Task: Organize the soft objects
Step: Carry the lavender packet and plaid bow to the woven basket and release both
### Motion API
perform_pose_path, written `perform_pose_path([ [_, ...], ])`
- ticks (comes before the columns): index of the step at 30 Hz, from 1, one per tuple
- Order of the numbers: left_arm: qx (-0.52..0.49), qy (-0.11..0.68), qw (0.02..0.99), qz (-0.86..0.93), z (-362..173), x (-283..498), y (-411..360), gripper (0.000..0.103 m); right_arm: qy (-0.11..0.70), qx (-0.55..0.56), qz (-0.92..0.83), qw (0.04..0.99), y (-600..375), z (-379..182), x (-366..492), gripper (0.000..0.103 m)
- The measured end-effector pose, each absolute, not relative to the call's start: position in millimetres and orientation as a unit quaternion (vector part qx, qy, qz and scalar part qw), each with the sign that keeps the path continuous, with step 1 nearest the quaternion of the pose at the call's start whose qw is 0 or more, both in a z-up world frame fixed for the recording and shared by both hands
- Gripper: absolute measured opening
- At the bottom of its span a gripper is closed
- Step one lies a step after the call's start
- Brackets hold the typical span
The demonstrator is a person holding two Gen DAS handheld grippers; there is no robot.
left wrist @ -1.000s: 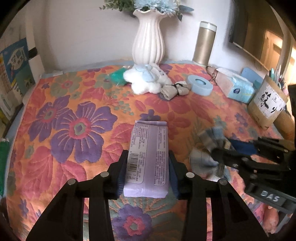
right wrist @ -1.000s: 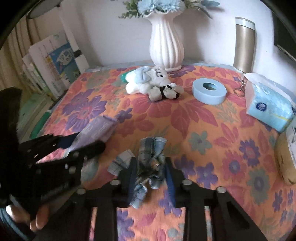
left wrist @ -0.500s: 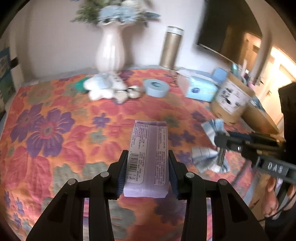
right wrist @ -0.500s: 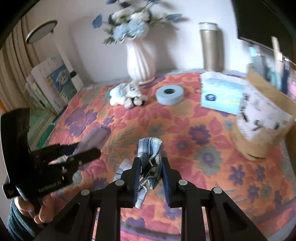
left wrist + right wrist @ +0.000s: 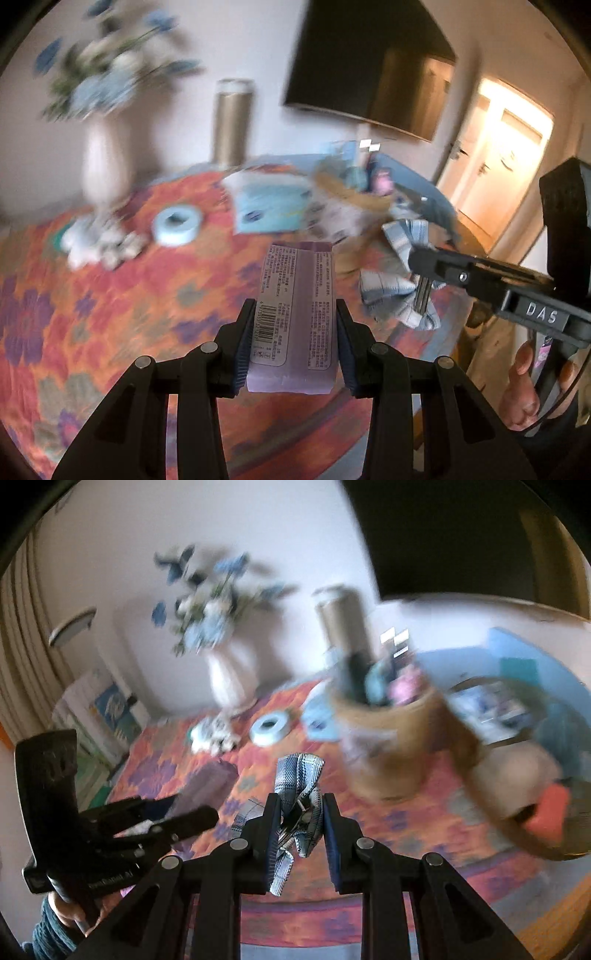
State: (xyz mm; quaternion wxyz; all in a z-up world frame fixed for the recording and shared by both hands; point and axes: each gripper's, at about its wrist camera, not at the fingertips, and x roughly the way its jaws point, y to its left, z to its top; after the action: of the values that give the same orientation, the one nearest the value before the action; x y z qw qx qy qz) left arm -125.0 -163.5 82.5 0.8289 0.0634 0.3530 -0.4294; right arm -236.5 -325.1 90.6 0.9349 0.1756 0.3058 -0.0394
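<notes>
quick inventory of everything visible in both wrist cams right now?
purple packet: 1, lilac with printed label, clamped in the left tool, off the cloth
plaid cloth: 1, blue and white, bunched in the right tool
tablecloth: 1, orange with purple flowers, covers the table
vase: 1, white, blue flowers, back left
flask: 1, gold, by the wall
tape roll: 1, pale blue, flat on the cloth
plush toy: 1, white and pale blue, in front of the vase
tissue pack: 1, light blue, right of the tape
paper bag: 1, brown, holding blurred items
left tool: 1, black, shut
right tool: 1, black, shut
hand: 1, holding the right tool's handle
</notes>
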Motion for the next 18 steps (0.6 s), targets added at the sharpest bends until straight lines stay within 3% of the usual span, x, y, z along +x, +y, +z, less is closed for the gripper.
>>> perform_pose_path([
  [13,0.094,0.31,0.791,-0.519,145,-157,-328,0.037,0.202,0.261,-0.211,0.92,-484,134,-329,0.021],
  [18,0.098,0.316,0.787,-0.52,148,-145,-382,0.037,0.204,0.308,-0.243,0.897,-545,125,-328,0.022],
])
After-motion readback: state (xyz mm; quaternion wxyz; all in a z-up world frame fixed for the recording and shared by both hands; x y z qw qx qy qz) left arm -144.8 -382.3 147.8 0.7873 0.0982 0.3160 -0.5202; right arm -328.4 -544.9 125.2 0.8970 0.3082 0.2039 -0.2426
